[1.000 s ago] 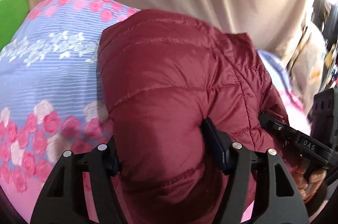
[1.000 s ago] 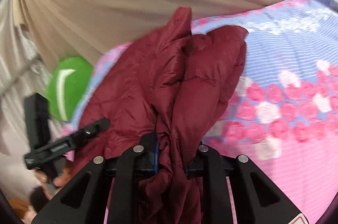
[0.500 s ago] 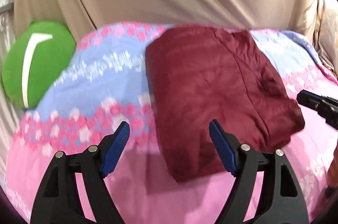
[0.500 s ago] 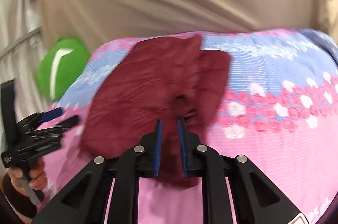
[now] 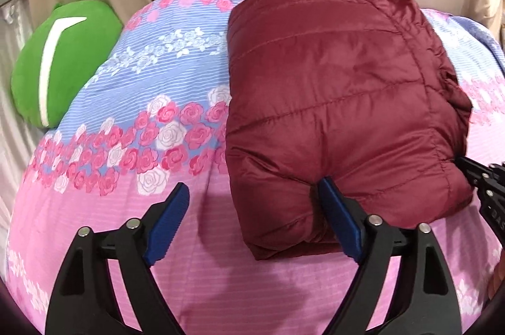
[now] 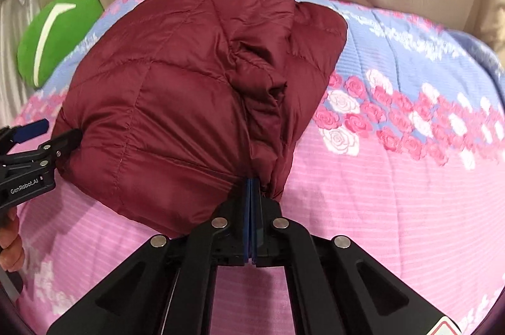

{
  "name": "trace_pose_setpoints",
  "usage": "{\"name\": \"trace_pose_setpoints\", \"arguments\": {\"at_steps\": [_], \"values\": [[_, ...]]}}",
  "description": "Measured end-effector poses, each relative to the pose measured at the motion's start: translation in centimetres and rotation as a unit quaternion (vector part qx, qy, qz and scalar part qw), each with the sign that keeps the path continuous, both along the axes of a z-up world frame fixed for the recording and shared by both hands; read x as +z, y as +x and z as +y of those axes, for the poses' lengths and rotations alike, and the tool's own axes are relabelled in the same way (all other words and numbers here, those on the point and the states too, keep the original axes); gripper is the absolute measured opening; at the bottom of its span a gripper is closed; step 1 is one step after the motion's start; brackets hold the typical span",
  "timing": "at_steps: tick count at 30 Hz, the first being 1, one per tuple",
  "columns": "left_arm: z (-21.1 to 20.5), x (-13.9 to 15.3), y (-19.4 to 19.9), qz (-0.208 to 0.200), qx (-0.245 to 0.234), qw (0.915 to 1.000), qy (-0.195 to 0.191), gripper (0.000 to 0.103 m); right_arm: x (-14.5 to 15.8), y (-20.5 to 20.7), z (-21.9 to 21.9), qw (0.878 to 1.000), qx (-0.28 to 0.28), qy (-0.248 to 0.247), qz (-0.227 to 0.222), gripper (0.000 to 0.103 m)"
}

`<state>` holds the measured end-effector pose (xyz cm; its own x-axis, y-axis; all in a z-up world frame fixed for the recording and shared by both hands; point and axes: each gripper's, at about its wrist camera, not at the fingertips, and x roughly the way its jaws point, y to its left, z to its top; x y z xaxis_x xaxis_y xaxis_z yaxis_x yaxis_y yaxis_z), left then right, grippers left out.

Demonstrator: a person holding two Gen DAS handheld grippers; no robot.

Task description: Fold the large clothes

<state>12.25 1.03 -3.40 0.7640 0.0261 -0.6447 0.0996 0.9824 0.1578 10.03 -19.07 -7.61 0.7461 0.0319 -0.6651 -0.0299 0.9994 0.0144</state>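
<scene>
On the pink-and-blue rose-printed quilt (image 5: 132,120) lay the folded maroon quilted puffer jacket (image 5: 334,101). My right gripper (image 6: 252,193) pinched its near edge; my left gripper (image 5: 255,208) gaped wide, one fingertip (image 5: 328,193) touching its near edge.

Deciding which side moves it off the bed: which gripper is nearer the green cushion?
Left. The left gripper, open at the folded jacket's near edge, sits on the green cushion's side. The right gripper is shut at the jacket's far side from the cushion.
</scene>
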Motion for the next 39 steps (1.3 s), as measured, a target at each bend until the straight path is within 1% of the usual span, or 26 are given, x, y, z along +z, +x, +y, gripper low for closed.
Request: {"name": "trace_pose_setpoints", "arguments": {"at_steps": [2, 3, 4, 5, 6, 7, 8, 9, 10, 14, 18, 22, 24, 28, 31, 34, 39], "values": [[-0.2, 0.4, -0.7, -0.007, 0.012, 0.9999, 0.002, 0.083, 0.4, -0.9, 0.1, 1.0, -0.012, 0.004, -0.007, 0.0], [-0.3, 0.5, -1.1, -0.01, 0.016, 0.9998, 0.001, 0.083, 0.9, -1.7, 0.0, 1.0, -0.017, 0.015, -0.014, 0.0], [-0.4, 0.7, -1.8, -0.013, 0.018, 0.9997, -0.003, 0.087, 1.3, -2.4, -0.1, 0.999, -0.018, 0.02, -0.021, 0.004], [-0.6, 0.9, -2.6, -0.018, 0.02, 0.9996, -0.006, 0.091, 1.5, -3.0, -0.3, 0.999, -0.021, 0.021, -0.029, 0.006], [-0.7, 0.9, -3.0, -0.02, 0.02, 0.9996, -0.007, 0.091, 1.9, -3.7, -0.3, 0.999, -0.027, 0.019, -0.036, 0.014], [-1.0, 0.9, -3.9, -0.023, 0.018, 0.9995, -0.009, 0.091, 2.2, -4.7, -0.4, 0.998, -0.033, 0.016, -0.044, 0.025], [-1.3, 0.9, -4.5, -0.024, 0.016, 0.9995, -0.009, 0.092, 2.4, -5.5, -0.4, 0.998, -0.039, 0.016, -0.051, 0.031], [-1.7, 0.8, -5.3, -0.026, 0.014, 0.9995, -0.01, 0.093, 2.5, -6.5, -0.5, 0.997, -0.047, 0.015, -0.058, 0.039], [-1.9, 0.7, -5.7, -0.027, 0.014, 0.9995, -0.01, 0.093, 2.4, -7.2, -0.6, 0.997, -0.052, 0.012, -0.061, 0.041], [-2.8, 0.2, -8.2, -0.037, 0.019, 0.9987, -0.028, 0.093, 1.6, -9.5, -0.3, 0.996, -0.064, -0.001, -0.066, 0.043], [-3.3, -0.8, -9.9, -0.027, 0.03, 0.9979, -0.05, 0.093, 0.9, -11.1, 0.0, 0.995, -0.069, -0.009, -0.07, 0.047], [-3.5, -1.6, -11.1, -0.029, 0.043, 0.997, -0.057, 0.093, -0.2, -12.5, 0.4, 0.996, -0.065, -0.017, -0.064, 0.049], [-3.7, -1.8, -11.5, -0.029, 0.046, 0.9971, -0.054, 0.093, -0.7, -12.9, 0.6, 0.997, -0.061, -0.015, -0.054, 0.05], [-4.3, -1.8, -12.7, -0.038, 0.042, 0.9969, -0.055, 0.093, -0.8, -13.6, 0.8, 0.997, -0.062, -0.007, -0.053, 0.055], [-4.9, -1.8, -13.2, -0.042, 0.039, 0.9972, -0.049, 0.094, -1.1, -14.0, 0.8, 0.997, -0.064, 0.003, -0.045, 0.057], [-5.5, -1.7, -13.7, -0.05, 0.04, 0.9973, -0.035, 0.095, -1.2, -14.4, 0.6, 0.997, -0.068, 0.009, -0.044, 0.057], [-5.7, -1.9, -13.8, -0.047, 0.048, 0.9974, -0.028, 0.095, -1.3, -14.4, 0.6, 0.996, -0.075, 0.005, -0.041, 0.057]]}}
